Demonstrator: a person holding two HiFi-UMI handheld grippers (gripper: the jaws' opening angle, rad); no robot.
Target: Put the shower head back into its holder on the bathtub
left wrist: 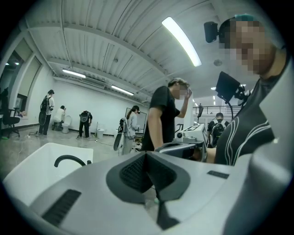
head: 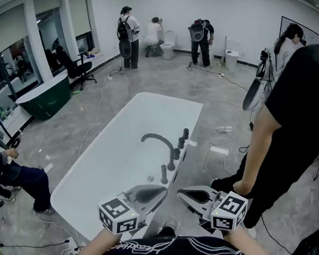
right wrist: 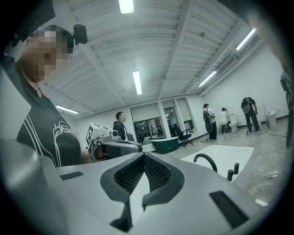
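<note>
Holding your left tongs (head: 163, 191) and right tongs (head: 180, 190) closed and empty, tip to tip, you face the bathtub (head: 134, 101) lengthwise, its rim fittings (head: 176, 153) just ahead of both tips.

Nothing reads clearly (the script across the black shirt (head: 191, 254) is blurred).

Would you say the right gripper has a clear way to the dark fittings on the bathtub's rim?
Probably yes: nothing stands between the right gripper and the fittings just ahead, though its shut, empty jaws would need opening.
</note>
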